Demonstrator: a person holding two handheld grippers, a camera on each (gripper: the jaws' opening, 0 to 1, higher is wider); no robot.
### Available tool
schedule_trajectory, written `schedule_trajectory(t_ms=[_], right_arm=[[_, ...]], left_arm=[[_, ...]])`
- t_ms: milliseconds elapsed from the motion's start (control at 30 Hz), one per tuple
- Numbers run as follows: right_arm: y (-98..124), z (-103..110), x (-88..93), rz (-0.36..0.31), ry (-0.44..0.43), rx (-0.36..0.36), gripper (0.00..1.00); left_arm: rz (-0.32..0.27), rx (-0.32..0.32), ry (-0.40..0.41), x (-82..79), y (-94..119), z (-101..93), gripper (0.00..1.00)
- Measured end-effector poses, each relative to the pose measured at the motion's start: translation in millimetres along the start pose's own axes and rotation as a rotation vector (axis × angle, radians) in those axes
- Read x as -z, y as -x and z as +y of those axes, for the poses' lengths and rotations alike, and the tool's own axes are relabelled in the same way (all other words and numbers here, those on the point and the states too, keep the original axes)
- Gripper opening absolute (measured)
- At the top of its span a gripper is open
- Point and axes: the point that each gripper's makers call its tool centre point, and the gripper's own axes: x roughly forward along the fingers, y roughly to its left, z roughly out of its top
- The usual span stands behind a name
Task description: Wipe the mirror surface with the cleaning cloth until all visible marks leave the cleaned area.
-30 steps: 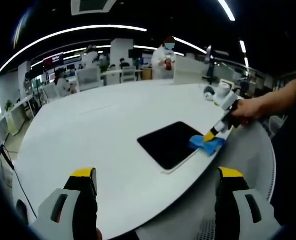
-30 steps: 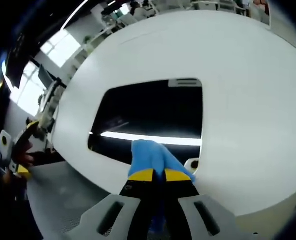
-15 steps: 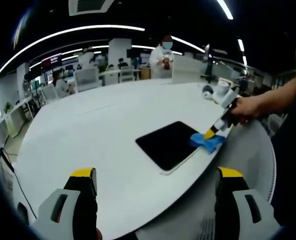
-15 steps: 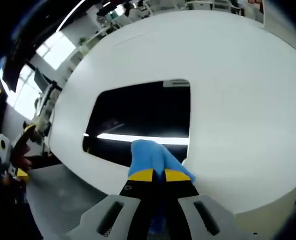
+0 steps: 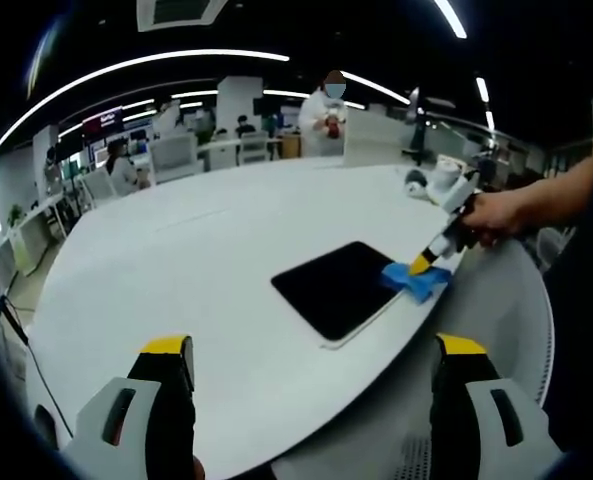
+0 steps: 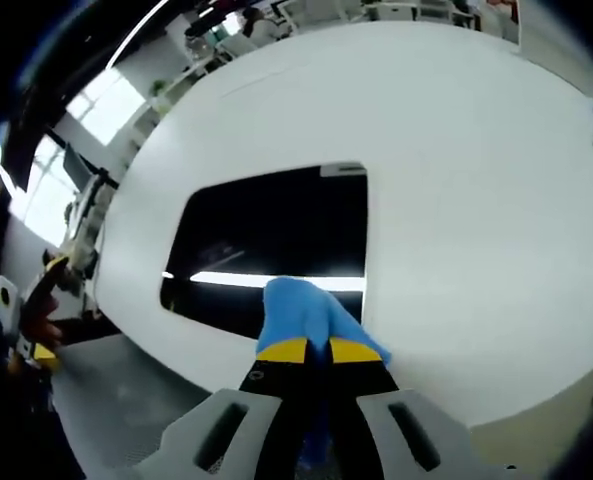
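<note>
A dark rectangular mirror (image 5: pixel 338 288) (image 6: pixel 266 240) lies flat on the white round table (image 5: pixel 176 270), near its right edge. My right gripper (image 6: pixel 308 350) is shut on a blue cleaning cloth (image 6: pixel 301 312), which rests on the mirror's near corner. In the left gripper view that right gripper (image 5: pixel 419 266) comes in from the right, held by a hand, pressing the blue cloth (image 5: pixel 413 281) on the mirror's right corner. My left gripper (image 5: pixel 311 350) stands open, well back from the table's near edge, with nothing between its yellow-tipped fingers (image 5: pixel 166 352).
Small white objects (image 5: pixel 431 180) stand at the table's far right. Desks, chairs and several people (image 5: pixel 328 110) fill the office behind the table. A grey floor (image 6: pixel 126 390) lies beyond the table edge in the right gripper view, where the other gripper (image 6: pixel 36 310) shows at left.
The right gripper with the cloth has slid slightly toward the mirror's corner and edge; the mirror has shifted left in its view. The left gripper has held still.
</note>
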Motion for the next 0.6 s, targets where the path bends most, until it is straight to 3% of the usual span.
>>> schedule_trajectory(t_ms=[600], right_arm=[[-7,-3,-12.1,-0.023,-0.008,0.005,0.01]], left_arm=[[0.001,-0.016,0.016,2.6,-1,4.7,0.99]])
